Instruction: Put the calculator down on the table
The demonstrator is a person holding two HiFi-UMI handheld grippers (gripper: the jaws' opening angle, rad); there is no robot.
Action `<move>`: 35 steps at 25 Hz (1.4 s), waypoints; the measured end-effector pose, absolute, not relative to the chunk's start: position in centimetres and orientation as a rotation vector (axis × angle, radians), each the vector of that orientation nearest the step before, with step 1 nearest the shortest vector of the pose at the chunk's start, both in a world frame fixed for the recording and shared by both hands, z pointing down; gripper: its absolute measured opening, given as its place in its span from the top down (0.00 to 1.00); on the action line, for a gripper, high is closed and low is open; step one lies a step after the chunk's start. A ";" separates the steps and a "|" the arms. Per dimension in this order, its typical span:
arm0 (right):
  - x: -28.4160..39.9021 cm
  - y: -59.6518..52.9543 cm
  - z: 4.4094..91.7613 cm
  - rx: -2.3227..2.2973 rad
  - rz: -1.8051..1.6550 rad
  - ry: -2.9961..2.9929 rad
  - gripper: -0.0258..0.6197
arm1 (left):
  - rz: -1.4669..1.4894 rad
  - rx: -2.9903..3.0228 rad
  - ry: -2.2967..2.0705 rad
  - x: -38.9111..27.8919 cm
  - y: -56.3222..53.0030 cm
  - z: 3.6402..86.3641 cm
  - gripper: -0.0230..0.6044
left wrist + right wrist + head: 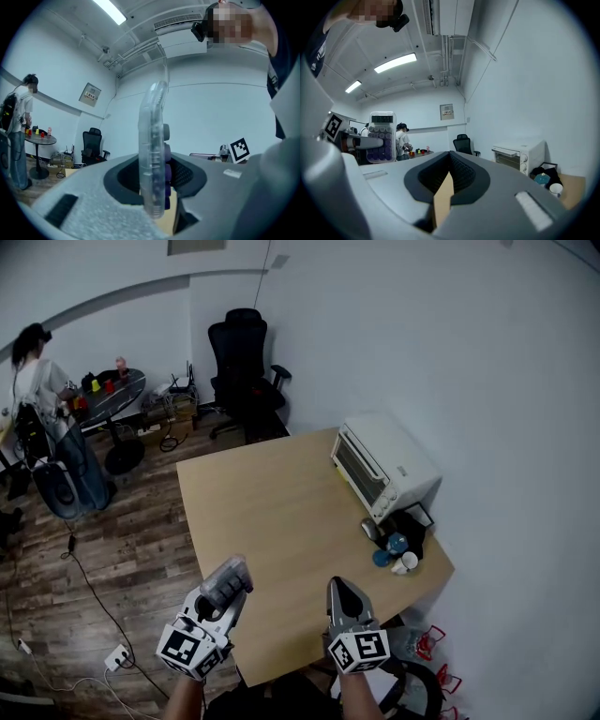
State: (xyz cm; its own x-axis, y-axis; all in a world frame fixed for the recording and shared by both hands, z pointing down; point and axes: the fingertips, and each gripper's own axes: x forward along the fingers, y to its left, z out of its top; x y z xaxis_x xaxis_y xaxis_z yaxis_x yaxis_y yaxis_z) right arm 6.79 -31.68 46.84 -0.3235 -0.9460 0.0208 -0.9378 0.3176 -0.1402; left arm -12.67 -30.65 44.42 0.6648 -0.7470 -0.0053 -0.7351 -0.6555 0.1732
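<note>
A clear calculator (228, 576) with purple keys stands on edge in my left gripper (225, 594), which is shut on its lower end and holds it in the air just off the wooden table's (272, 502) near left corner. In the left gripper view the calculator (153, 150) rises edge-on from between the jaws of that gripper (157, 190). My right gripper (339, 587) hovers over the table's near edge, shut with nothing in it. The right gripper view shows the right gripper's (450, 157) tips together and the calculator (382, 137) face-on at the left.
A white toaster oven (382, 465) stands at the table's right edge, with cups and a black holder (398, 545) in front of it. A black office chair (244, 371) is beyond the table. A person (42, 427) stands by a round table (112, 395). Cables and a power strip (117, 657) lie on the floor.
</note>
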 end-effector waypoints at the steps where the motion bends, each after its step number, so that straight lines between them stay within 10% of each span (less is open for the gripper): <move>1: 7.0 -32.2 47.0 -1.791 -0.199 2.496 0.94 | -0.098 2.719 -1.213 -12.4 -31.1 44.7 0.76; 35: 5.6 -38.2 51.6 -1.629 -0.351 2.662 0.94 | 0.256 1.884 -0.952 -7.3 -38.4 73.5 0.76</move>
State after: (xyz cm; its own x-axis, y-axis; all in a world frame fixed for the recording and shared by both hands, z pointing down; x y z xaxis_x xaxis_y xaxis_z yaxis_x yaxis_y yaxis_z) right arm 5.62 -38.21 51.61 -0.4620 -0.8794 0.1146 -0.8791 0.4371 -0.1900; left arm -7.31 -38.39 73.52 0.6717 -0.5037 0.5433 -0.7082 -0.2213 0.6704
